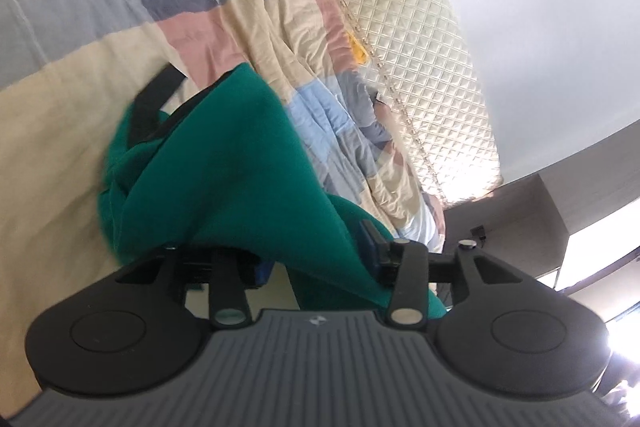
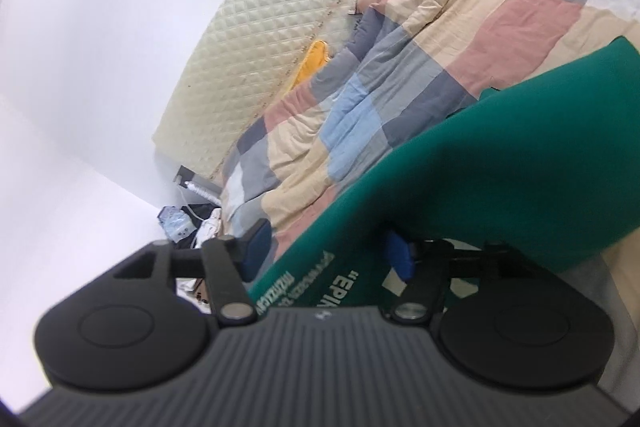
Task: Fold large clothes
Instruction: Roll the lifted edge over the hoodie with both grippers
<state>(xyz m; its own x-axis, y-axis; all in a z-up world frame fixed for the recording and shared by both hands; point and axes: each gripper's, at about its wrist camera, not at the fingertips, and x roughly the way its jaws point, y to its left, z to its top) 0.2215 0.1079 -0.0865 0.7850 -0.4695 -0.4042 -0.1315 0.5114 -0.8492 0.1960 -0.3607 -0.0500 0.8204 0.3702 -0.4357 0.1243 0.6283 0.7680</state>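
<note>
A green garment point(image 1: 224, 163) with a black collar band point(image 1: 154, 99) hangs bunched in front of my left gripper point(image 1: 316, 259), above the patchwork bedspread point(image 1: 120, 7). The cloth passes between the blue finger pads point(image 1: 370, 247), which stand wide apart with the fabric draped over them. In the right wrist view the same green garment point(image 2: 500, 167), with white lettering near its lower edge, runs between the blue pads point(image 2: 400, 255) of my right gripper point(image 2: 328, 255). These fingers also stand wide apart, with cloth lying across them.
A cream quilted headboard point(image 1: 400, 27) stands behind the bed, with a yellow object point(image 2: 314, 61) wedged against it. A white wall point(image 2: 80, 67) and clutter with cables point(image 2: 188, 223) lie beside the bed. A bright window point(image 1: 600, 259) is at right.
</note>
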